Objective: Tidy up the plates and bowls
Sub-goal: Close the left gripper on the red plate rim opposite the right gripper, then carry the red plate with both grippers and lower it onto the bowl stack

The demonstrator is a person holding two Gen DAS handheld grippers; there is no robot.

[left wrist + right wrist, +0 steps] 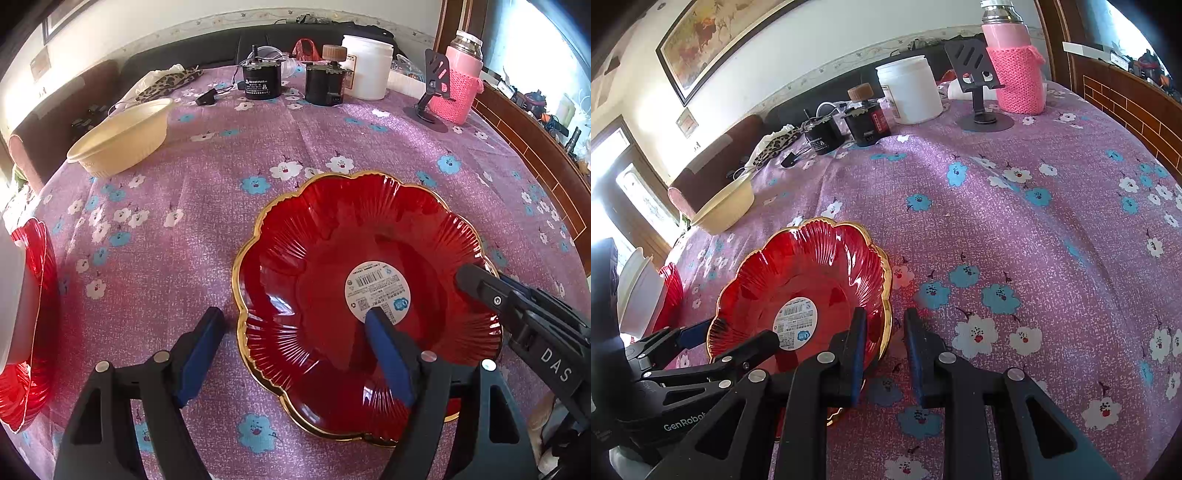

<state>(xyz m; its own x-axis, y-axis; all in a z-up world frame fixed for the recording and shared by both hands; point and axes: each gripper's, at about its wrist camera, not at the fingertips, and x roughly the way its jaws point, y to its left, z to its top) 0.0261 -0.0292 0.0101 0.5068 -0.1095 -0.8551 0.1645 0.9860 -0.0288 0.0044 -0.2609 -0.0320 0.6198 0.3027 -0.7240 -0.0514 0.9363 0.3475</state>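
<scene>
Left wrist view
Red plate [314, 280]: lies on the floral tablecloth [207, 221] at 3 o'clock of centre; scalloped gold rim, ribbed wall, round label at its middle
Left gripper [295, 350]: fingers spread wide; the right-hand finger sits over the plate's interior near the label, the left-hand one over bare cloth, so the plate's 9 o'clock rim lies between them; contact cannot be told
Right gripper [476, 280]: enters from 4 o'clock, tip at the plate's 3 o'clock rim
Cream bowl [122, 136]: at 10 o'clock, well apart
Second red plate [33, 295]: at 9 o'clock by the frame edge, a white bowl [14, 295] on it

Right wrist view
Right gripper [886, 354]: fingers apart, not clamped; one finger over the red plate's [798, 277] interior, the other outside over cloth, rim between them
Left gripper [735, 339]: enters from 8 o'clock, one tip beside the label

Handling
Material: judged glass or glazed ceramic; stiff, fairly heavy, slick, chips easily
Hold: pinch the rim wall with one finger inside and one outside; ribs should aid friction; lift level, set down softly when stacking
</scene>
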